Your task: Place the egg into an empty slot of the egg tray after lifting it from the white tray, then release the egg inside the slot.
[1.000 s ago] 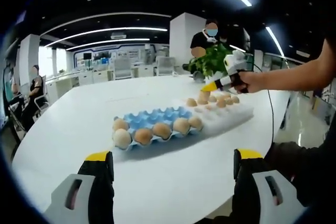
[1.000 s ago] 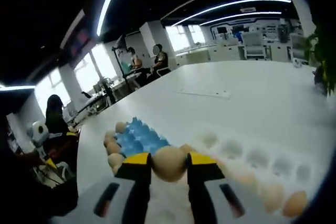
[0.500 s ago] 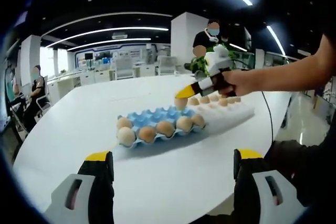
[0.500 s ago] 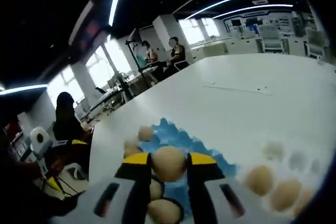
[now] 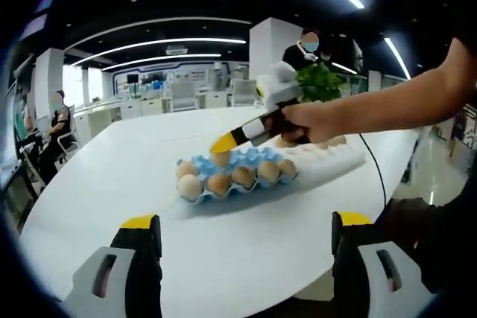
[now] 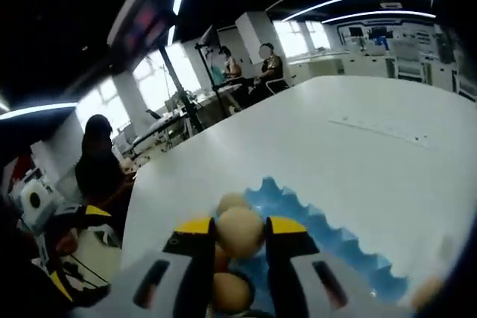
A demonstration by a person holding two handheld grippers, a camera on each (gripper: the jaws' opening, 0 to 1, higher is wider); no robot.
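Observation:
My right gripper (image 6: 239,232) is shut on a tan egg (image 6: 239,231), held just above the blue egg tray (image 6: 328,240). Seen from the left gripper view, the right gripper (image 5: 221,144) reaches in from the right with the egg (image 5: 219,158) at its yellow tips, over the far left end of the blue egg tray (image 5: 237,160). A row of eggs (image 5: 237,177) fills the tray's near side. The white tray (image 5: 335,157) with several eggs lies right of it. My left gripper (image 5: 246,232) is open over the table's near edge, holding nothing.
The large white table (image 5: 112,161) carries both trays. A green plant (image 5: 322,83) stands behind the white tray. People sit at the far left (image 5: 56,113) and stand behind the table (image 5: 305,46). A thin flat strip (image 6: 380,130) lies on the table.
My right gripper has carried the egg leftward from the white tray's edge to over the blue tray's far left end. The left gripper has stayed open and in place.

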